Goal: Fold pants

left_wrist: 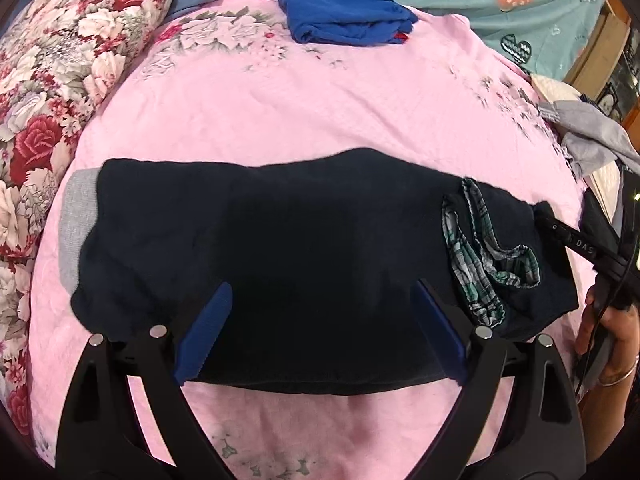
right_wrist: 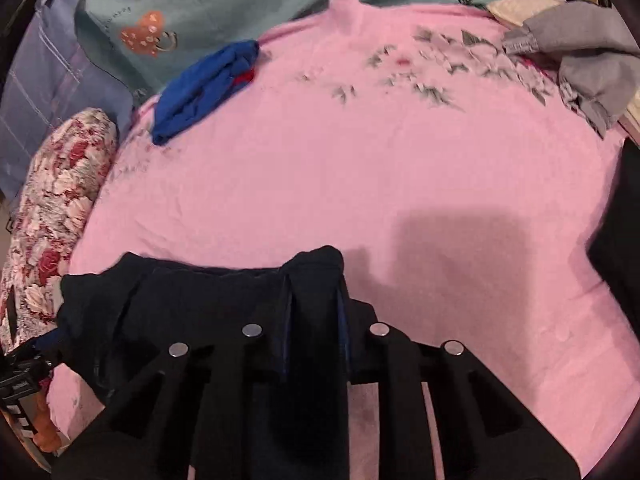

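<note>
Pink floral bedsheet (left_wrist: 320, 112) spread across the whole bed, grey-green flower prints along its far edge and near edge. Red-and-white rose-patterned pillow (left_wrist: 52, 92) bunched along the left edge. Teal quilt with hearts (left_wrist: 500, 4) heaped beyond the far edge, a blue-grey checked pillow (right_wrist: 52, 92) beside it at the far left corner. Folded blue garment (left_wrist: 344, 16) near the far edge. Crumpled grey garment (right_wrist: 580, 60) at the far right corner. Wooden furniture (left_wrist: 600, 48) glimpsed past the right edge. Soft, even indoor light.
</note>
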The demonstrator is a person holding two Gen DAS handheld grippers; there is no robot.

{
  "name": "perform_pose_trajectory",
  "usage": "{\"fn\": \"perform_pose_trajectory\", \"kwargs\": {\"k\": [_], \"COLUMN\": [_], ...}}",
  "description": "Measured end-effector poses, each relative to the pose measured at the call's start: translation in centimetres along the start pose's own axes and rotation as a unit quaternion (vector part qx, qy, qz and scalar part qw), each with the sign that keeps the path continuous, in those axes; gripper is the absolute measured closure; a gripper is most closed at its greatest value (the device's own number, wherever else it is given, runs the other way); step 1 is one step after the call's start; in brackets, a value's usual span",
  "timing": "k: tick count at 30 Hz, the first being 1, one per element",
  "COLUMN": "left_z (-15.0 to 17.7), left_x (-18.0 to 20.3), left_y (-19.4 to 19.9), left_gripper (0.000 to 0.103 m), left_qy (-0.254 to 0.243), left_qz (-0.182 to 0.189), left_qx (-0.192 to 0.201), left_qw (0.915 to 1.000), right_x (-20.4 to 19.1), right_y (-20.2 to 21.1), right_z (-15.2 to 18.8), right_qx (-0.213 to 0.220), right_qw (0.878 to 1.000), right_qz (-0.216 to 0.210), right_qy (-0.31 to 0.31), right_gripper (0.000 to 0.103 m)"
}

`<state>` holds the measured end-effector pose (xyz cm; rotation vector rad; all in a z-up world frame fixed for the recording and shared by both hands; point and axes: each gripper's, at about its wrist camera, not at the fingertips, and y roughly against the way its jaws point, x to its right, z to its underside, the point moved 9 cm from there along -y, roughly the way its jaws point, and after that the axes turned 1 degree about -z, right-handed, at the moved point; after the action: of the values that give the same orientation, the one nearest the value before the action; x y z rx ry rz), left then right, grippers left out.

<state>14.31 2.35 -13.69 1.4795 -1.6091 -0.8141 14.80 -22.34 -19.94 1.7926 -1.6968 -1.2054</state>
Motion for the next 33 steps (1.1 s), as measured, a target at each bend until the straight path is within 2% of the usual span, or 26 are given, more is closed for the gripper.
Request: {"fn": "perform_pose_trajectory", "kwargs": {"k": [1,2,3,6,8,10,12,14,19,21,22,23,25,29,32,33], "left_z": [0.1,0.1,0.2,0.2,0.3,0.3,0.4,0.7,1.4,1.5,1.5,1.5,1.5,1.3,1.2,1.1], "left_x": [0.0,0.0,-0.1,-0.4,-0.6,-1.0,-1.4,-1.8,-2.7,-3.0,-3.1,-3.2,-3.2,-3.0,-2.6,-2.4], "left_y": [0.0,0.1,0.1,0.3,0.6,0.8,1.1,1.2,1.2,1.1,1.0,1.0,1.1,1.0,0.8,0.7], "left_gripper": [0.011,0.011,0.011,0.011,0.011,0.011,0.011,0.011,0.011,0.011,0.011,0.011,0.011,0.011,0.011,0.011], "left_qy": [-0.004,-0.005,-0.004,0.005,0.009,0.012,0.016,0.020,0.028,0.033,0.036,0.037,0.037,0.032,0.030,0.029], "left_qz": [0.000,-0.001,0.001,0.003,0.004,0.003,0.002,0.002,0.002,0.006,0.007,0.009,0.011,0.013,0.017,0.019], "left_qx": [0.002,0.003,0.004,0.007,0.009,0.012,0.014,0.015,0.011,0.009,0.008,0.008,0.010,0.009,0.007,0.007], "left_qw": [1.0000,1.0000,1.0000,1.0000,0.9999,0.9999,0.9998,0.9997,0.9996,0.9994,0.9993,0.9992,0.9992,0.9993,0.9994,0.9994], "right_x": [-0.3,-0.5,-0.4,-1.5,-3.7,-7.2,-9.9,-12.2,-14.5,-15.0,-15.1,-15.0,-14.9,-14.7,-15.0,-15.2], "right_y": [0.1,0.5,1.0,3.6,4.9,4.8,4.3,3.8,3.0,2.5,2.1,1.4,1.0,1.7,2.1,2.0], "right_z": [0.1,0.1,0.0,-0.2,0.4,2.5,4.1,5.3,5.5,6.1,6.5,7.0,7.5,7.2,6.9,6.9], "right_qx": [0.005,0.003,0.002,0.027,0.034,-0.005,-0.029,-0.035,-0.039,-0.058,-0.074,-0.090,-0.098,-0.092,-0.078,-0.076], "right_qw": [1.000,0.999,0.999,0.998,0.997,0.990,0.983,0.976,0.973,0.970,0.969,0.968,0.968,0.971,0.973,0.973], "right_qz": [0.016,0.033,0.039,0.024,-0.011,-0.096,-0.127,-0.131,-0.135,-0.139,-0.140,-0.133,-0.136,-0.142,-0.133,-0.129], "right_qy": [0.017,0.032,0.034,0.046,0.074,0.100,0.129,0.170,0.185,0.190,0.189,0.192,0.185,0.169,0.172,0.178], "right_gripper": [0.068,0.052,0.047,0.046,0.046,0.046,0.046,0.046,0.046,0.049,0.057,0.071,0.081,0.087,0.088,0.085]}}
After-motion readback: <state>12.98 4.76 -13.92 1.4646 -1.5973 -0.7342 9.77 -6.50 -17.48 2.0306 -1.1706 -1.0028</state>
